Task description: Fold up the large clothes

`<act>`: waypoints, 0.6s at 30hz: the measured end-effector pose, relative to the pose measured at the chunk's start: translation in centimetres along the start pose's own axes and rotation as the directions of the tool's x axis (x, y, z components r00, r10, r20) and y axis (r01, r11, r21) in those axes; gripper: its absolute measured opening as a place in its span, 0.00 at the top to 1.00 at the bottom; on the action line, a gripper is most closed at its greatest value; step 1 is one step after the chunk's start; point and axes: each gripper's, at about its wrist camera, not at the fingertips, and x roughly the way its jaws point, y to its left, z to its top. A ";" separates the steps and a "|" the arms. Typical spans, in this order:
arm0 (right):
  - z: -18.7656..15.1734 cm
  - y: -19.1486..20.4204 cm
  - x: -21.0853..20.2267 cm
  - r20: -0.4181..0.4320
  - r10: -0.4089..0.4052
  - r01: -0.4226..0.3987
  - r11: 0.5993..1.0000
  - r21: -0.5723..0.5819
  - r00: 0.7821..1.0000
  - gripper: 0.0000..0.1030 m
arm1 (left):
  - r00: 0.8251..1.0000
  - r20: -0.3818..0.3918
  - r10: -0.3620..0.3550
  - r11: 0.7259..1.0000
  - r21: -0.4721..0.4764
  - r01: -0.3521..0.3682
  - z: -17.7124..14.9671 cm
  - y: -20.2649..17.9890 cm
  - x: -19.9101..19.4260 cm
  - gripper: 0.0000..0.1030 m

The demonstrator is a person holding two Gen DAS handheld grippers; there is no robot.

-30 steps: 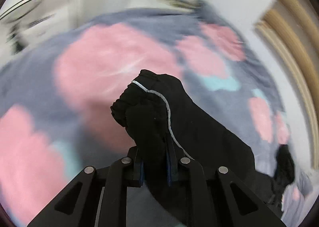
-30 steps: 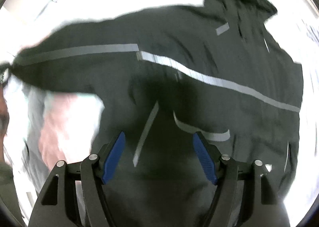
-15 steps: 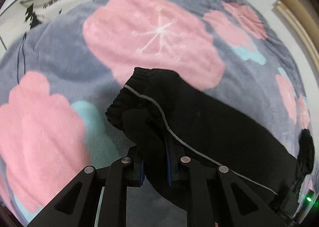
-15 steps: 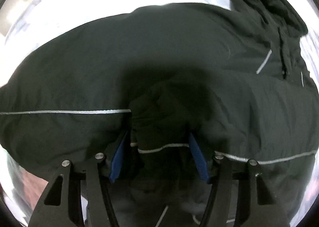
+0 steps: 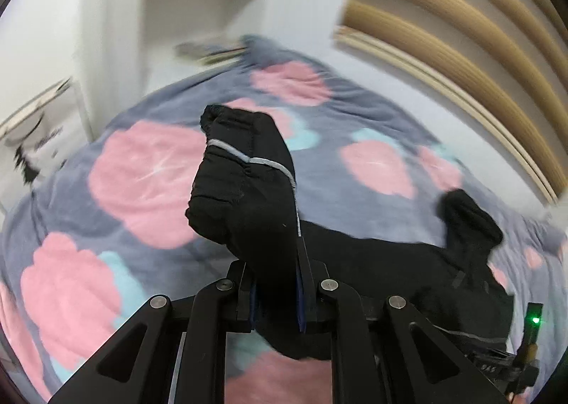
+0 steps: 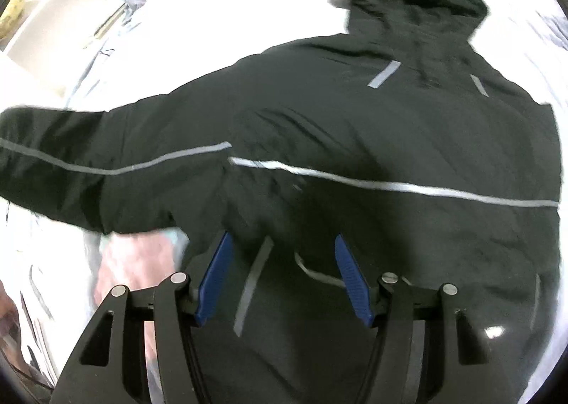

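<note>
Spread across a bed under a grey blanket (image 5: 319,99) with pink and pale blue blotches, blurred and washed nearly white in the right wrist view. Lying on it, a black jacket (image 6: 355,127) with reflective stripes, collar at the far end, hem cut off below the frame. Raised clear of the blanket, one cuff (image 5: 245,191), pinched tight by the left gripper (image 5: 277,297), pads almost hidden in cloth. Above the jacket's body, the right gripper (image 6: 284,280), jaws parted after narrowing slightly, blue pads bare, nothing gripped.
</note>
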 end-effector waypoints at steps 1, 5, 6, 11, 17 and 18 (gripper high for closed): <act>-0.9 -1.0 -0.9 0.003 -0.002 0.002 1.000 0.004 1.000 0.37 | 1.000 0.006 -0.008 1.000 0.024 0.008 -0.3 -1.6 -0.5 0.85; -3.7 -5.5 -4.0 0.023 -0.022 0.021 0.999 0.047 0.999 0.37 | 0.996 -0.003 -0.089 0.991 0.101 0.089 -2.3 -9.2 -2.1 0.85; -4.6 -6.7 -4.9 0.025 -0.022 0.020 0.998 0.055 0.999 0.37 | 0.994 -0.009 -0.108 0.987 0.123 0.108 -2.7 -11.0 -2.3 0.85; -6.6 -12.3 -8.1 0.036 -0.051 0.046 0.992 0.116 0.998 0.37 | 0.977 -0.050 -0.205 0.947 0.241 0.211 -6.0 -20.6 -3.2 0.85; -8.1 -17.6 -11.6 0.059 -0.072 0.063 0.988 0.140 0.996 0.37 | 0.950 -0.126 -0.286 0.879 0.360 0.312 -10.5 -31.2 -3.0 0.85; -8.1 -18.4 -11.9 0.060 -0.079 0.070 0.988 0.140 0.995 0.37 | 0.942 -0.151 -0.298 0.865 0.376 0.334 -11.5 -33.2 -2.6 0.85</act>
